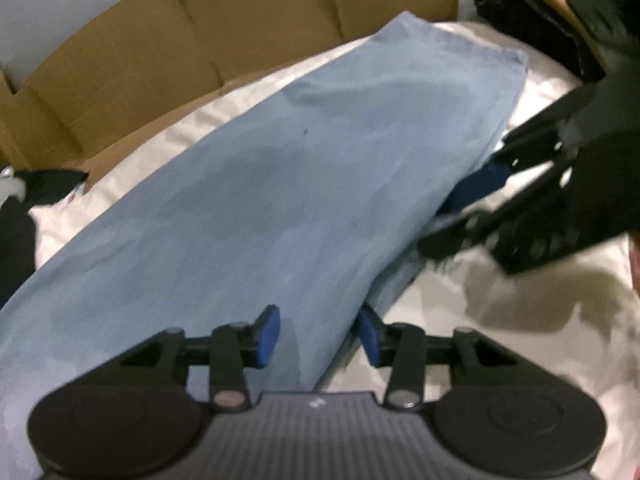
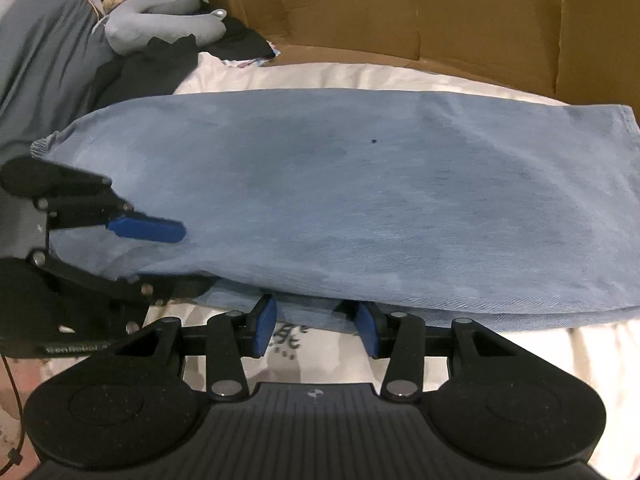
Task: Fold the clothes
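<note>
The light-blue jeans [image 2: 340,208] lie folded lengthwise, faded and flat, on the white sheet [image 2: 328,76], long axis parallel to the cardboard wall [image 2: 440,12] behind. The left gripper [image 1: 318,332] straddles their near edge, pads apart; the right gripper [image 2: 316,328] is spread at that edge.

My left gripper [image 1: 318,336] points steeply down with its blue pads parted, not pinching anything, while my right gripper [image 2: 316,332] angles down just beside it, its jaws likewise standing apart and empty.
</note>
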Tool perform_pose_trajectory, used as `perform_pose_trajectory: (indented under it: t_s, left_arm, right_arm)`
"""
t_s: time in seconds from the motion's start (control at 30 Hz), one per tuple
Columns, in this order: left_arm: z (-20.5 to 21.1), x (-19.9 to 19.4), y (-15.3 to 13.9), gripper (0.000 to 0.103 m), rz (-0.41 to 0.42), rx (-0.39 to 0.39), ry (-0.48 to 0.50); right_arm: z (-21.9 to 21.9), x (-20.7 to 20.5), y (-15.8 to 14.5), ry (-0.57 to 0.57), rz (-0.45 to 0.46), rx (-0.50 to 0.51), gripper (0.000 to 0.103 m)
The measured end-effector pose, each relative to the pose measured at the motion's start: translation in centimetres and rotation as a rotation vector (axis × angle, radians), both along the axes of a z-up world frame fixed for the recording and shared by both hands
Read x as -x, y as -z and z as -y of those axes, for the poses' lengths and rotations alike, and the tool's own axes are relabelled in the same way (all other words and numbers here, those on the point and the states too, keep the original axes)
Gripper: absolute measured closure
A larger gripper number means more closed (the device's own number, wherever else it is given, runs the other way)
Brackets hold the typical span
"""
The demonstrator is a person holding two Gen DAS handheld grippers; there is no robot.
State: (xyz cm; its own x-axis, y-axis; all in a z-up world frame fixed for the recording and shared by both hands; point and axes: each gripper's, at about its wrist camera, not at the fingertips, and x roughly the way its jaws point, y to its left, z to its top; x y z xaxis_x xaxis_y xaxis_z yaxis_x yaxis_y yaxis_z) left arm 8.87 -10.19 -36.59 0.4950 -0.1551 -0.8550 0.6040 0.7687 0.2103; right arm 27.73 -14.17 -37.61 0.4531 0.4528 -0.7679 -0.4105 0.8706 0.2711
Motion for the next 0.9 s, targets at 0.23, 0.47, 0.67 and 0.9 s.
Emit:
perform_pose_trajectory:
  t_s: [0.23, 0.47, 0.67, 0.9]
  left_arm:
    - [-2.9, 2.0, 0.6, 0.042, -0.011, -0.048, -0.043]
    - [-4.5, 2.0, 0.9, 0.044, 0.015, -0.075, -0.032]
    - [-5.8, 1.5, -0.5, 0.075, 0.005, -0.015, -0.036]
    - [-6.5, 1.9, -2.3, 0.09, 0.024, 0.018, -0.036]
  right_arm:
    - [-1.0, 1.3, -0.8, -0.046, -0.036, -0.038, 0.057]
    - [-3.0, 1.9, -1.2, -0.101, -0.053, -0.053, 0.057]
    - [-5.0, 2.3, -1.4, -0.165, -0.051, -0.033, 0.057]
    - [-7.3, 2.9, -1.9, -0.225, -0.004, -0.023, 0.057]
